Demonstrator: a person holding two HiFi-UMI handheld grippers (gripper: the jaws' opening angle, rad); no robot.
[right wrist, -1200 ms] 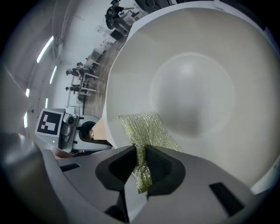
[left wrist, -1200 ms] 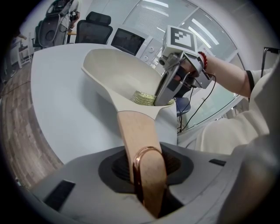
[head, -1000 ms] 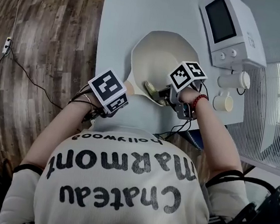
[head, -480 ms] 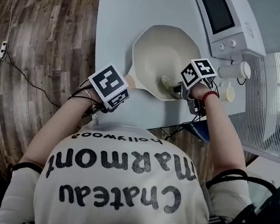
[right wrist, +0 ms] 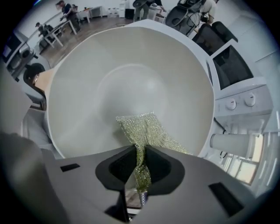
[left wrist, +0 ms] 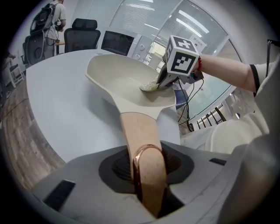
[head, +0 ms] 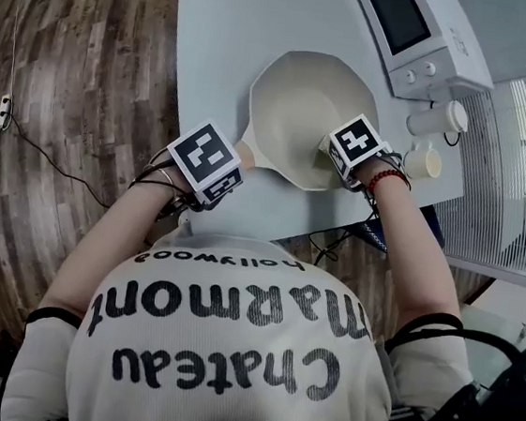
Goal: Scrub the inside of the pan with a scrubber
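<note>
Scrubber (right wrist: 142, 127) lies on the pan (right wrist: 131, 74) wall, just ahead of the right gripper (right wrist: 139, 153).
The right gripper pinches the scrubber's tail, so best press it flat and sweep wide. The left gripper (left wrist: 146, 157), jaws just eased slightly, clamps the handle (left wrist: 136, 129); brace there.

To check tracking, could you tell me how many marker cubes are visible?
2: one cube on the left tool, at the pan handle; the other on the right tool, over the pan.

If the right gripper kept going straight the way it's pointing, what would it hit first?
Most likely the inner wall of the pan. The right gripper points down into it, and the scrubber pinched in its jaws lies on that surface just ahead.
</note>
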